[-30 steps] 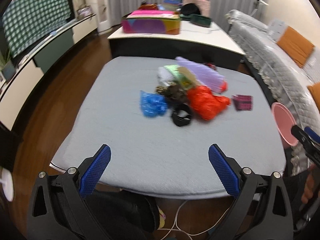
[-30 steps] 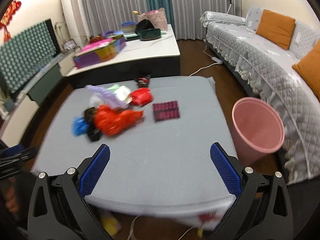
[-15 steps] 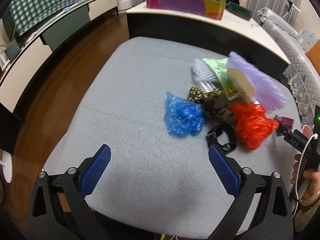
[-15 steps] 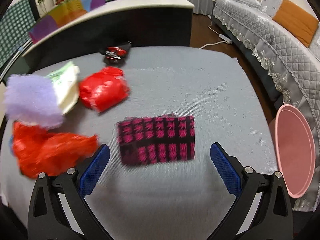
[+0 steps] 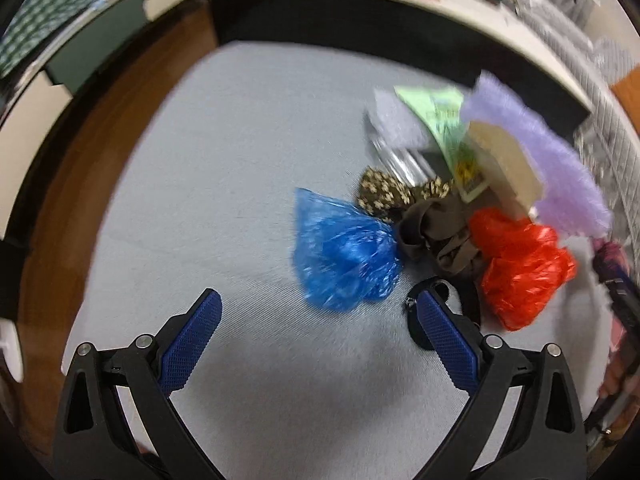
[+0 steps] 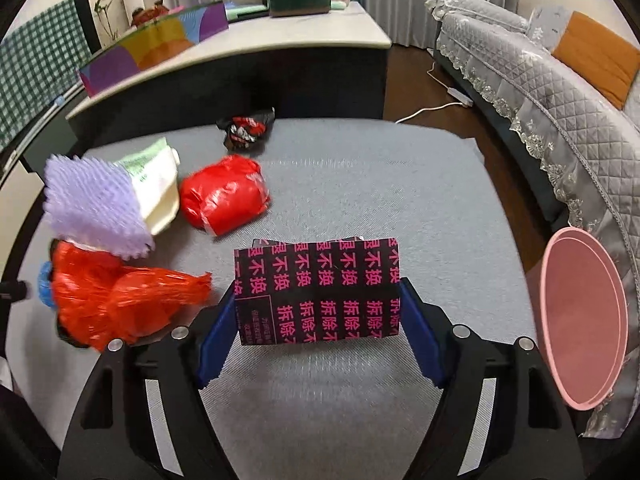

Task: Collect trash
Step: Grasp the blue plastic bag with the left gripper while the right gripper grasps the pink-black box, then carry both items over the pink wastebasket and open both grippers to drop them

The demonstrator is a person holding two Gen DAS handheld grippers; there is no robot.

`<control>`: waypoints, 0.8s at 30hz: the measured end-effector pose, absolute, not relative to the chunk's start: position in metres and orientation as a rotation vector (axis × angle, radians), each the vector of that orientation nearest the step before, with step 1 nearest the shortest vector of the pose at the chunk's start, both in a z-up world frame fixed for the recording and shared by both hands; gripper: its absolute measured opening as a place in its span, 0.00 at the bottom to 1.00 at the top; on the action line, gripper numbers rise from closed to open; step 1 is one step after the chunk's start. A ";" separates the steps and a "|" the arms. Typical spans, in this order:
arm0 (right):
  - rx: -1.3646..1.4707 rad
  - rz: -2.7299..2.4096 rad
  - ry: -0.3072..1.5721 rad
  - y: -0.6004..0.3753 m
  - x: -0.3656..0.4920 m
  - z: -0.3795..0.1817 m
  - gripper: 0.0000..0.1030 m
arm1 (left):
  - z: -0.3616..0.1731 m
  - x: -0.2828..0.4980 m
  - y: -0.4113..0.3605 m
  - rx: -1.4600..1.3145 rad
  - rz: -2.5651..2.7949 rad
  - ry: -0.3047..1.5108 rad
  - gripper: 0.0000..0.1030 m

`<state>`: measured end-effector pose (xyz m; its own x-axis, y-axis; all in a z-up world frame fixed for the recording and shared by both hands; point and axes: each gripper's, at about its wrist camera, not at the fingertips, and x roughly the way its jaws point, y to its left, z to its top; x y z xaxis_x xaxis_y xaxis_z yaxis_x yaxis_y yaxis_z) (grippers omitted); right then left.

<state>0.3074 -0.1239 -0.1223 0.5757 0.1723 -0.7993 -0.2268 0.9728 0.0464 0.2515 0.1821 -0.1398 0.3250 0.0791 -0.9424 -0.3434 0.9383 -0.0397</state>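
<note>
Black-and-pink packet (image 6: 316,292) pinched between the right gripper (image 6: 318,330) fingers above the grey table (image 6: 360,184); left gripper (image 5: 318,338) spread wide near the blue bag (image 5: 344,254).

black-pink lettered packet (image 6: 316,292), blue bag (image 5: 344,256), pink bin (image 6: 580,320)

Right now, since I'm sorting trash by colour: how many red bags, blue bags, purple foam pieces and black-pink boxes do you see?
Red bags: 2
Blue bag: 1
Purple foam: 1
Black-pink box: 1
Total: 5
</note>
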 end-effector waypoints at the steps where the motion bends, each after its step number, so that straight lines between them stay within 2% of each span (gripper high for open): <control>1: -0.060 0.240 0.921 -0.125 0.307 -0.119 0.72 | -0.145 0.257 0.182 -0.248 0.274 1.227 0.85; 4: -0.063 0.264 0.890 -0.126 0.297 -0.104 0.73 | -0.161 0.272 0.181 -0.258 0.264 1.279 0.66; 6: -0.068 0.277 0.868 -0.127 0.290 -0.093 0.73 | -0.164 0.275 0.184 -0.297 0.254 1.281 0.44; 7: -0.072 0.279 0.863 -0.127 0.288 -0.089 0.73 | -0.164 0.275 0.186 -0.336 0.242 1.275 0.22; 8: -0.073 0.283 0.862 -0.128 0.285 -0.085 0.73 | -0.163 0.274 0.188 -0.361 0.235 1.274 0.11; 13: -0.073 0.299 0.853 -0.136 0.268 -0.059 0.73 | -0.143 0.252 0.189 -0.304 0.302 1.234 0.05; 24: -0.082 0.310 0.815 -0.170 0.213 -0.029 0.73 | -0.050 0.186 0.157 -0.240 0.255 1.053 0.04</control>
